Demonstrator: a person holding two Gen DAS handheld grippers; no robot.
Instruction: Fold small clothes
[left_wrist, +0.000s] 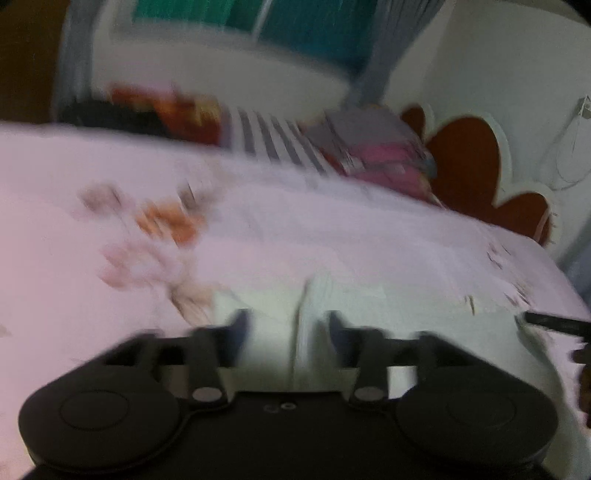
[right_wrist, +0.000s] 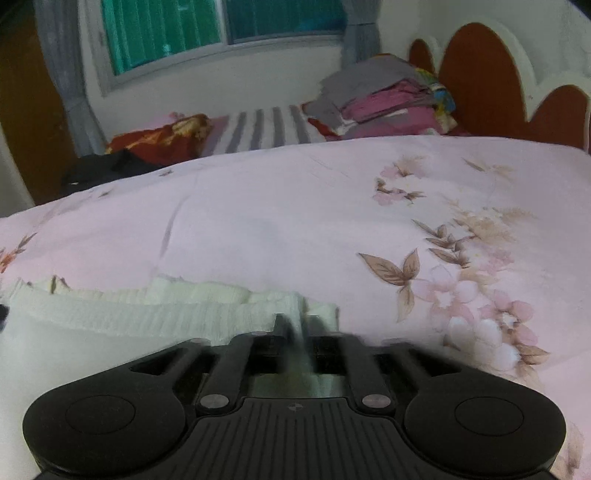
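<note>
No bins or baskets in either view; the only gathered goods are a stack of folded clothes (right_wrist: 384, 103), grey on top with pink layers beneath, sitting at the far end of the bed close to the headboard (right_wrist: 480, 74), which is scalloped, reddish-brown with a white border. Left gripper (left_wrist: 286, 319): fingers spread wide, nothing between them, hovering over a pale cream-white garment (left_wrist: 354, 317); this view is heavily motion-blurred, so whether the tips touch the cloth cannot be told. Right gripper (right_wrist: 298, 321): fingers drawn close together, pinching a fold at the right end of the same white crinkled garment (right_wrist: 147, 310), a strip of cloth running back between the fingers toward the camera. The garment lies spread on the near part of the bed, stretching leftward from the right gripper, on a pink floral bedsheet (right_wrist: 295, 206) printed with blossoms and brown leaves. Beyond the sheet, a grey-and-white striped cloth (right_wrist: 266, 129), a red and orange patterned cloth (right_wrist: 162, 138) and a black item (right_wrist: 103, 166) at the far left. Room: white wall, a window (right_wrist: 221, 26) with teal-green panes, grey curtains (right_wrist: 360, 33) to either side, brown wooden panel (right_wrist: 26, 110) at far left.
</note>
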